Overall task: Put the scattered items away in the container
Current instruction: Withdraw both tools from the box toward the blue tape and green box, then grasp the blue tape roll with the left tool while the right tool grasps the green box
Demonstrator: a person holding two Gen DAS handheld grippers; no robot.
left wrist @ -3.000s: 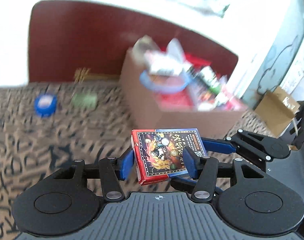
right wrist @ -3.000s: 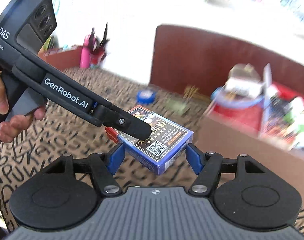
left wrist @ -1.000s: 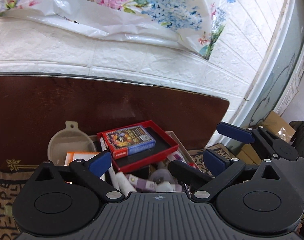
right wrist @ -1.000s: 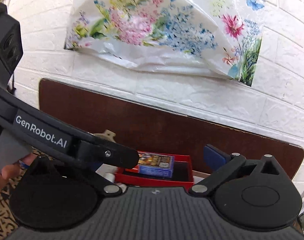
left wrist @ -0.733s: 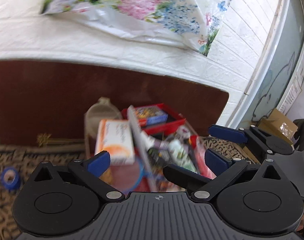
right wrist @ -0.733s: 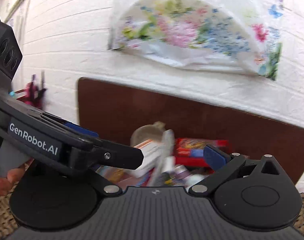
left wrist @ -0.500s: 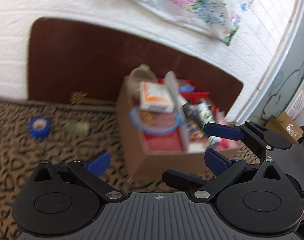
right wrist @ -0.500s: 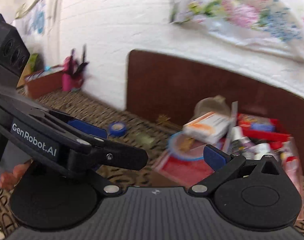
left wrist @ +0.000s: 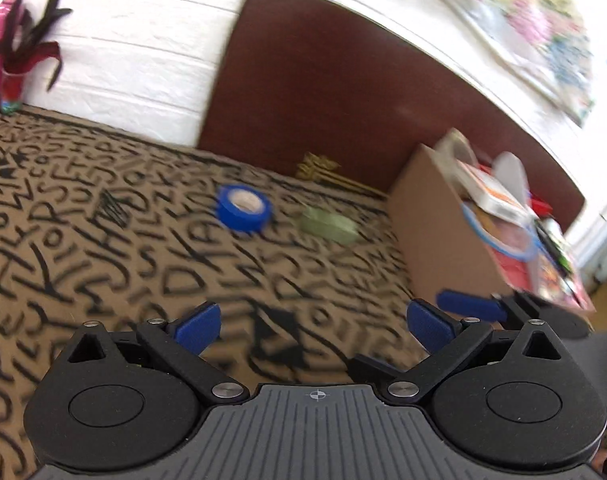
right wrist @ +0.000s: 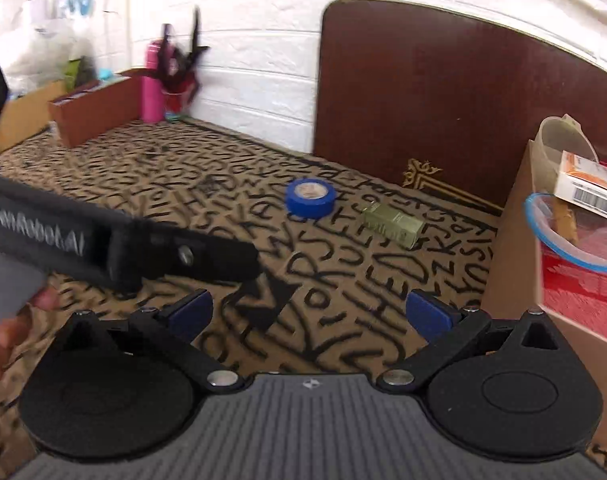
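A blue tape roll (left wrist: 244,208) (right wrist: 310,197) and a small olive-green block (left wrist: 328,225) (right wrist: 392,222) lie on the lettered tablecloth, well ahead of both grippers. The cardboard box (left wrist: 435,232) (right wrist: 511,256), full of items, stands at the right. My left gripper (left wrist: 313,322) is open and empty over the cloth. My right gripper (right wrist: 309,314) is open and empty beside the box. The left gripper's body (right wrist: 115,240) crosses the left of the right wrist view.
A dark brown board (right wrist: 443,92) leans on the white brick wall behind the items. A pink bottle (right wrist: 153,80) with dark pens and a brown box (right wrist: 95,110) stand at the far left. A clear blue-rimmed tub (right wrist: 571,236) lies in the cardboard box.
Both grippers let go of the card box into the cardboard box, opened, then drew back and swung left and down toward the tape roll and green block.
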